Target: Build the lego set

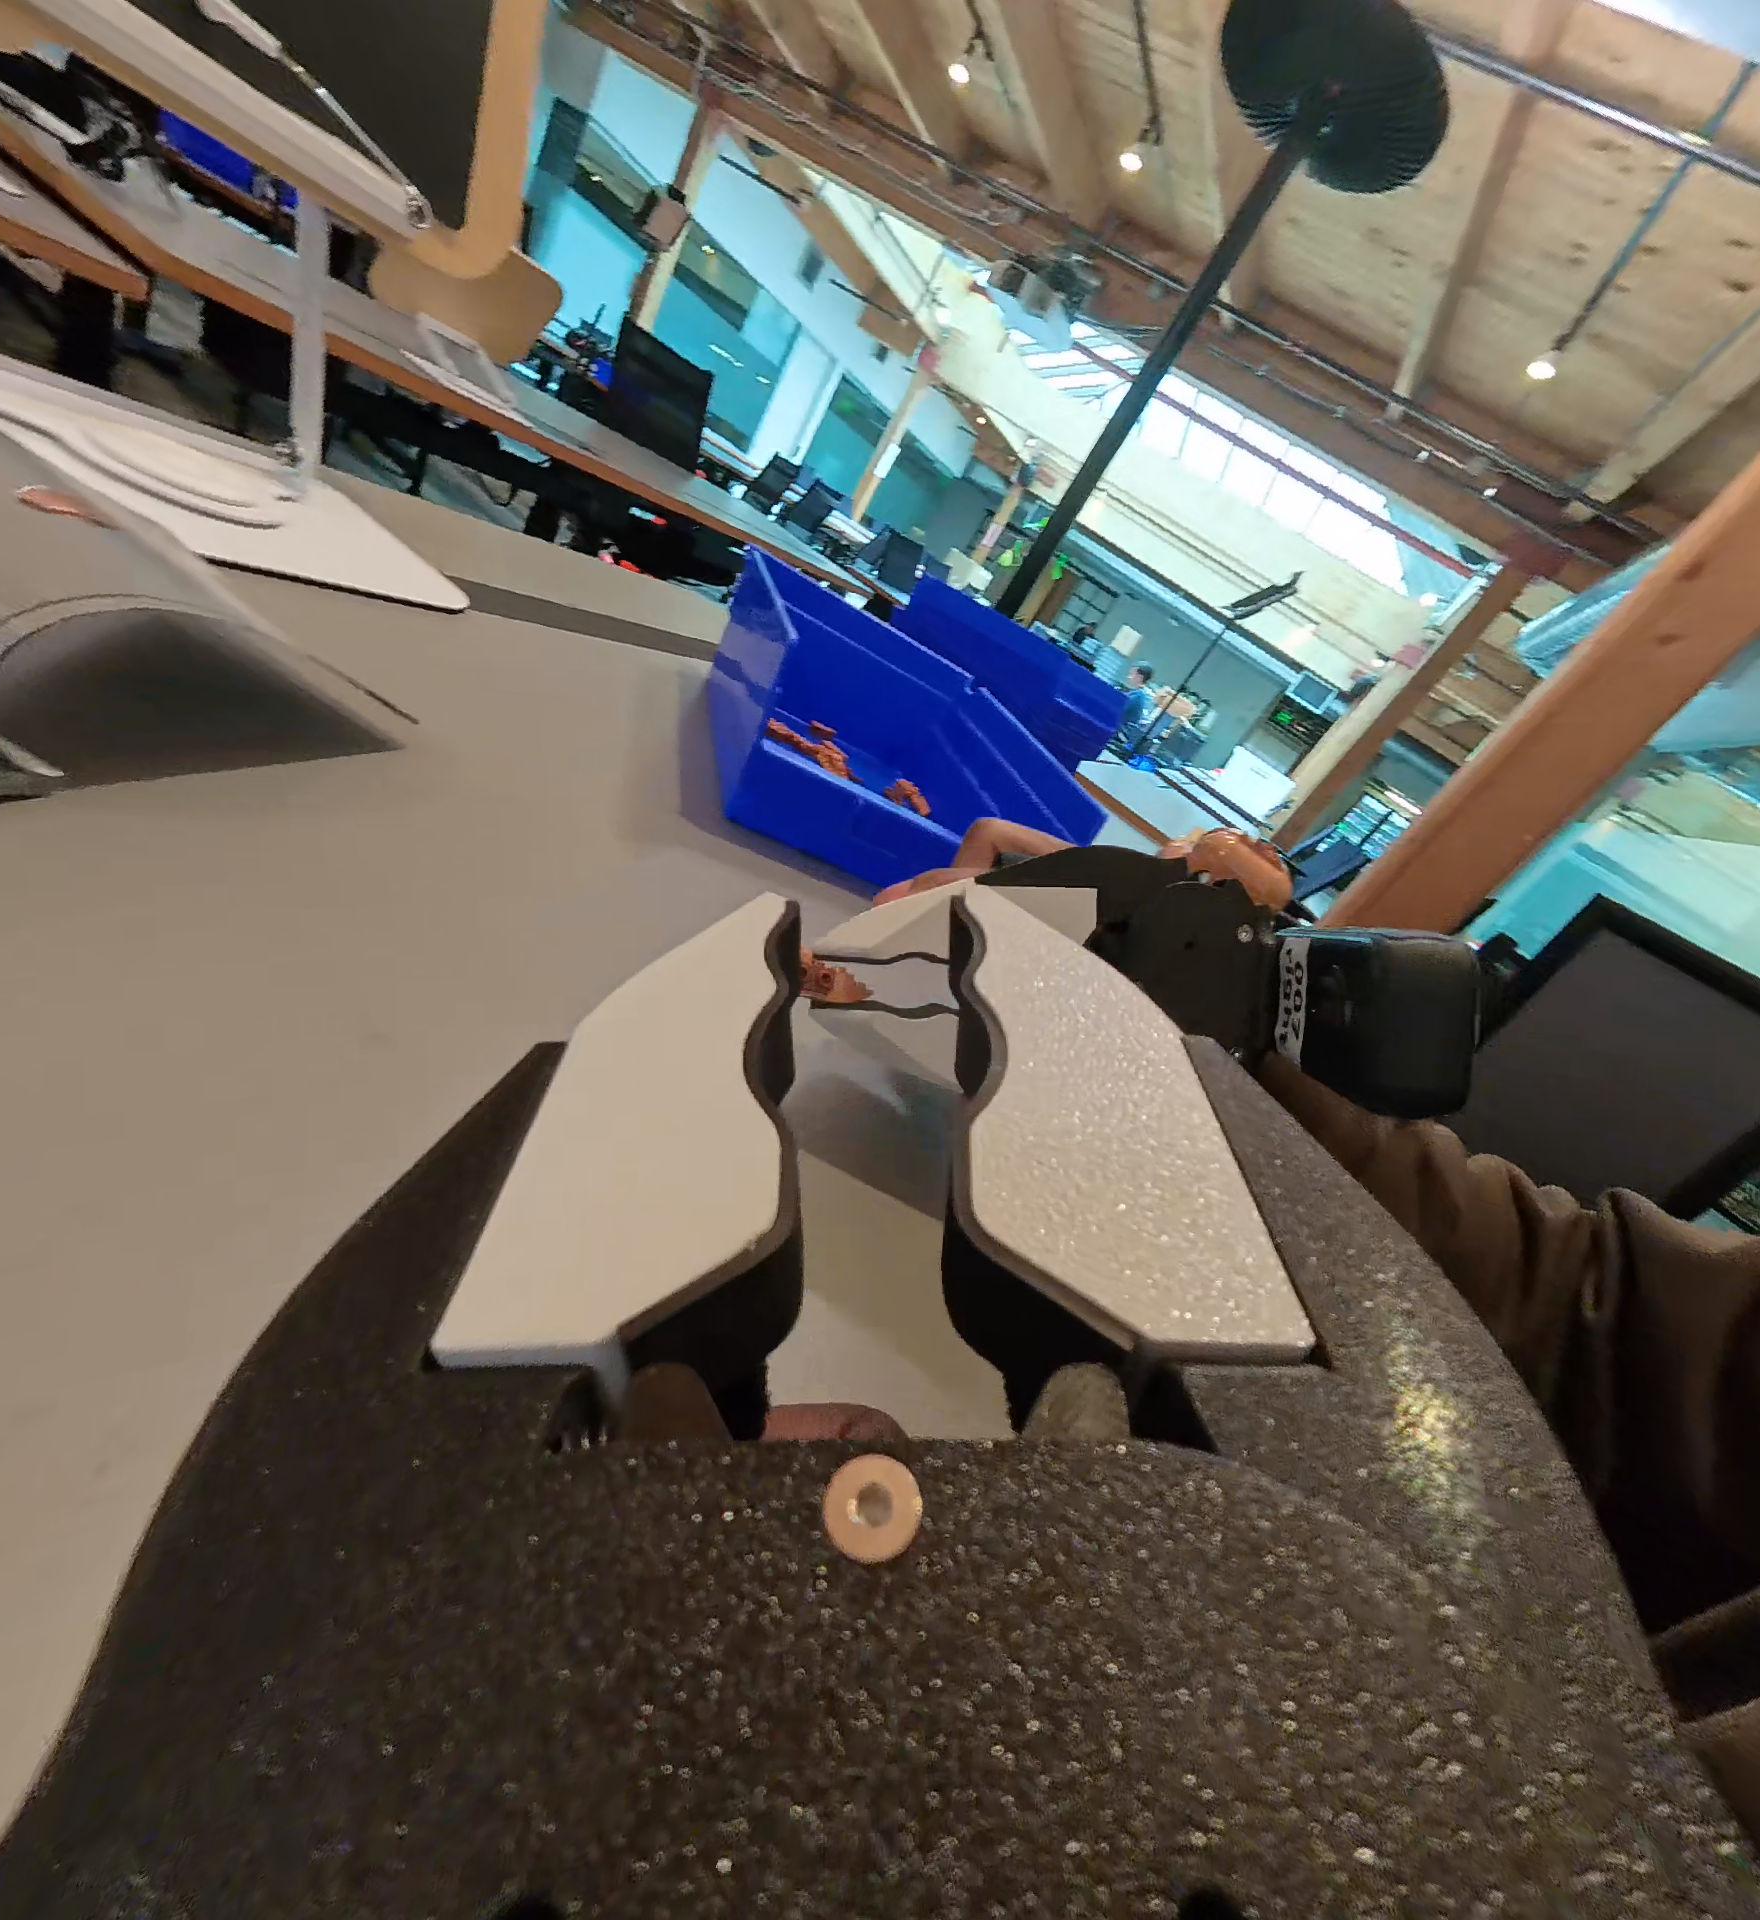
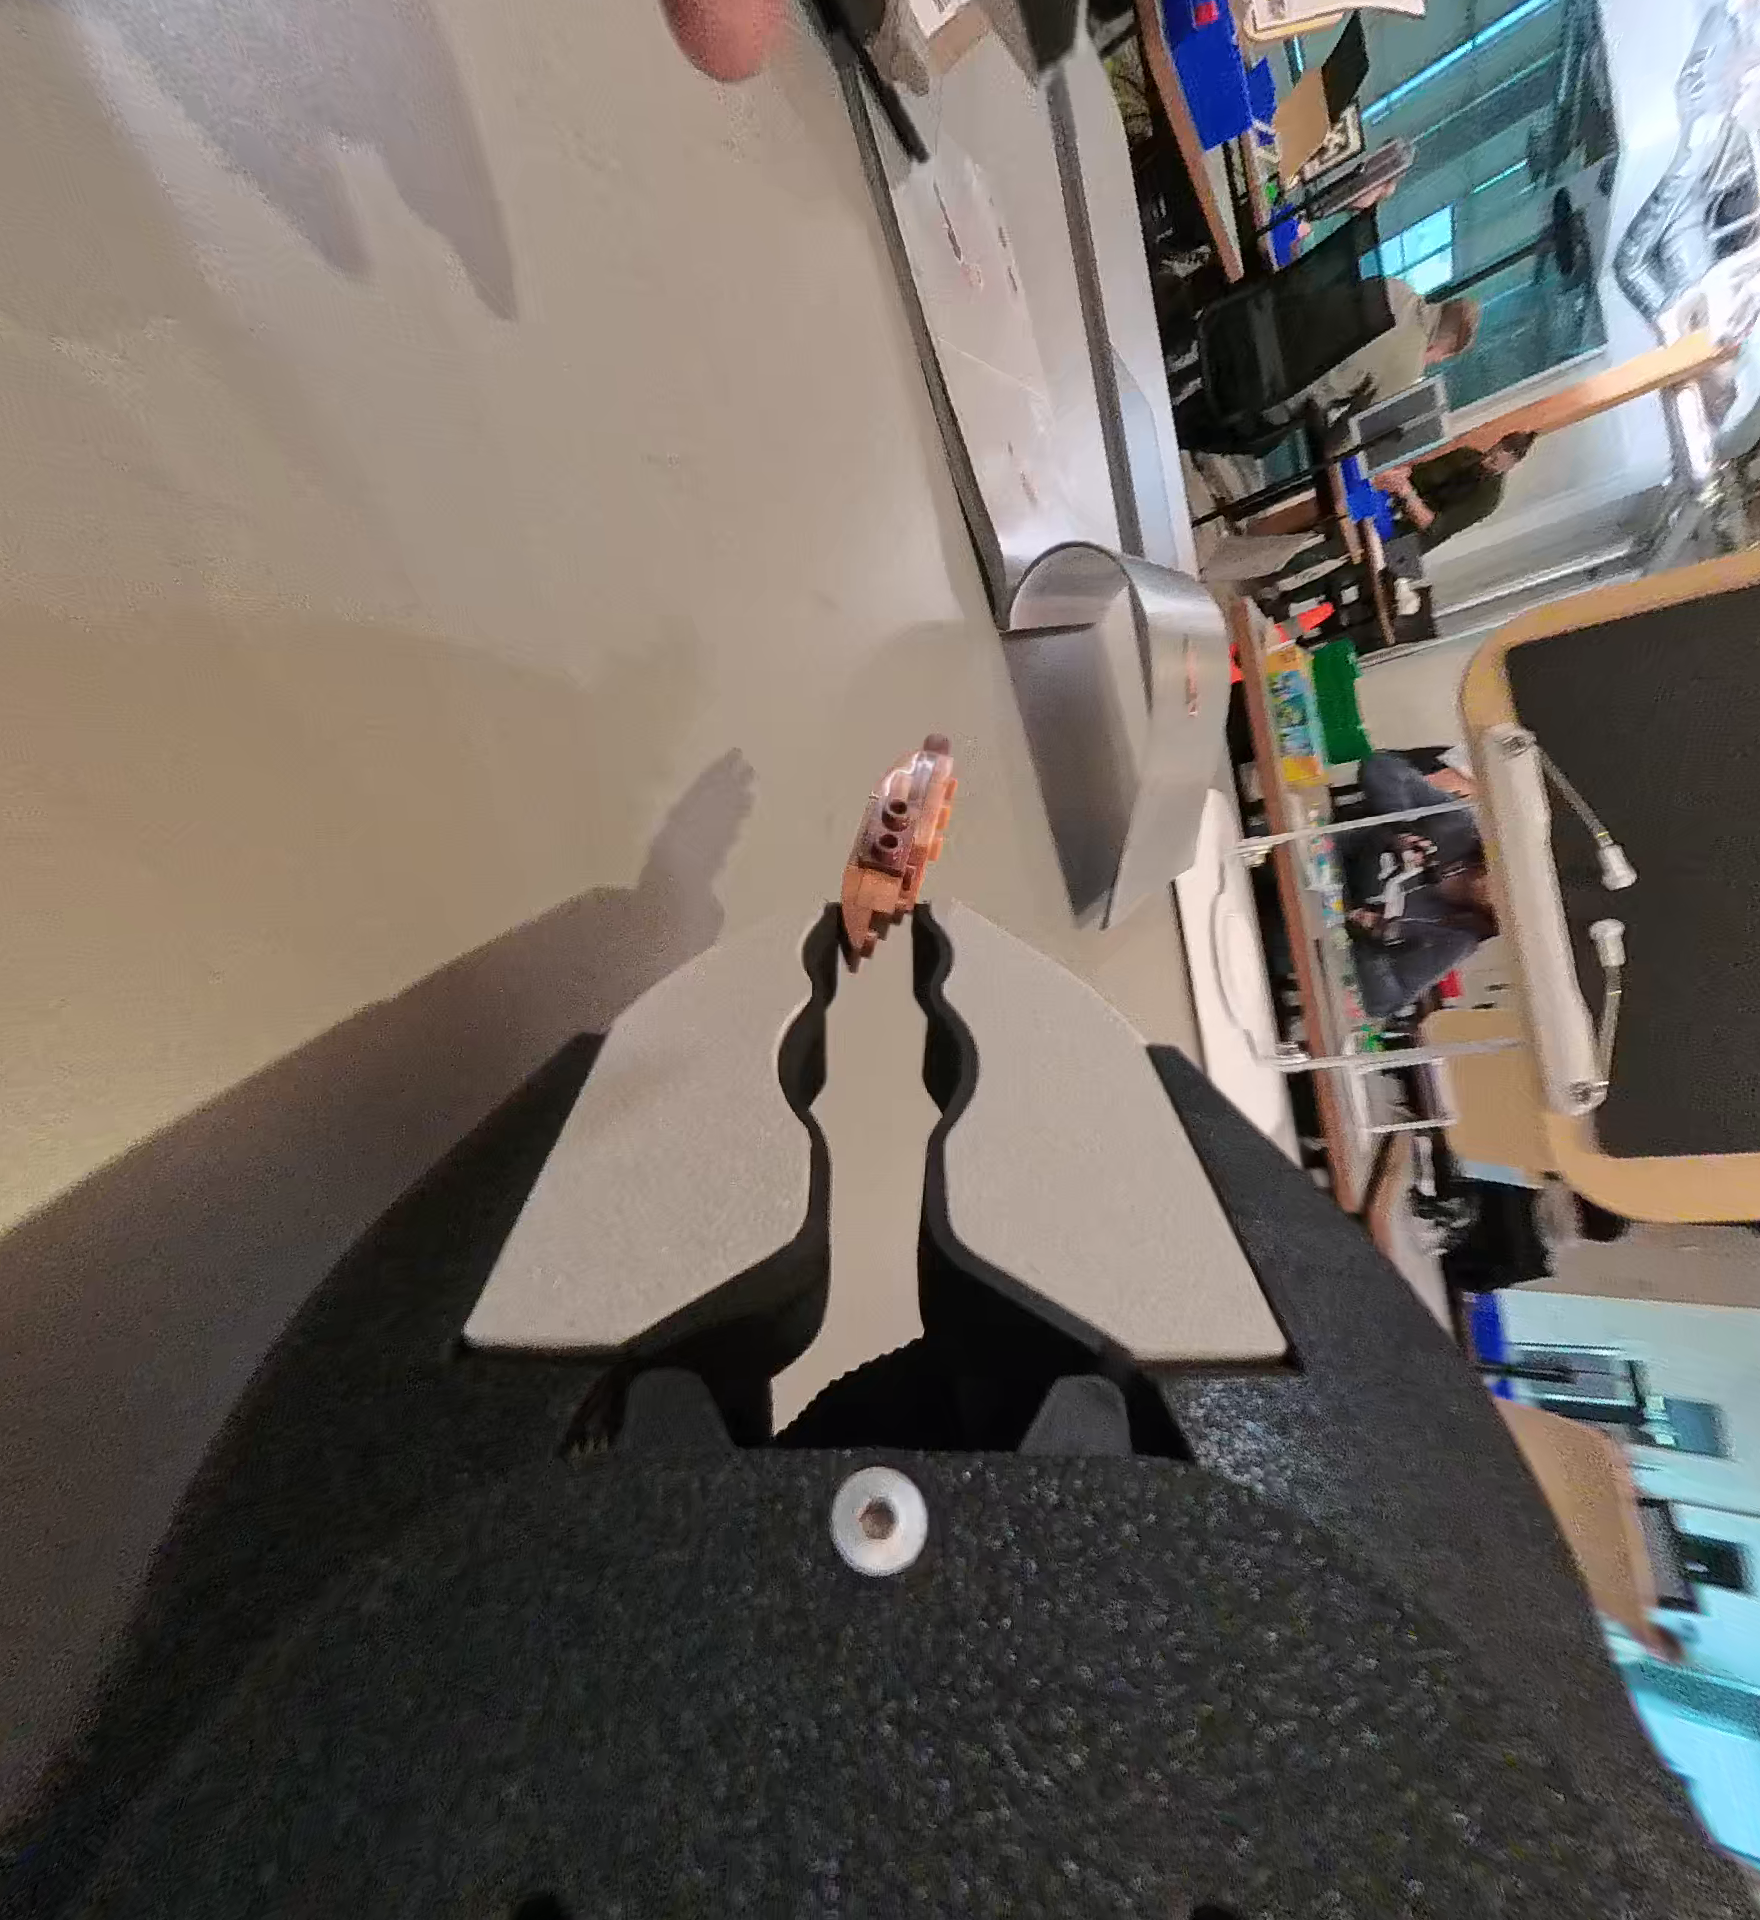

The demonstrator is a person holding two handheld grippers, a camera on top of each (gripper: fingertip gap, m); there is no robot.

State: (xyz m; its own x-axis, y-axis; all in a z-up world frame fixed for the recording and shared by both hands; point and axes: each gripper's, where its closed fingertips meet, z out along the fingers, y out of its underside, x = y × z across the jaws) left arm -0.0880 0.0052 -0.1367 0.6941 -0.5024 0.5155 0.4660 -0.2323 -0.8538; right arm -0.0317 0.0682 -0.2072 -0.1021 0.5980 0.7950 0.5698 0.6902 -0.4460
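your right tongs (image 2: 878,928) pinching studded brown lego assembly (image 2: 897,847), frame centre, above matte grey counter (image 2: 336,520). your left tongs (image 1: 874,925) spread, empty. glossy blue bin (image 1: 886,717) upper centre, loose brown bricks (image 1: 814,743) inside.

Resting near the table's (image 1: 232,987) far left corner: a white stand (image 1: 307,312). Rising beyond the far edge: a black pole (image 1: 1156,343), carrying a dark disc (image 1: 1333,94). Glowing overhead: lamps (image 1: 1130,159). Slanting at right: a wooden beam (image 1: 1582,665). Sitting at distant desks: people (image 2: 1447,488).
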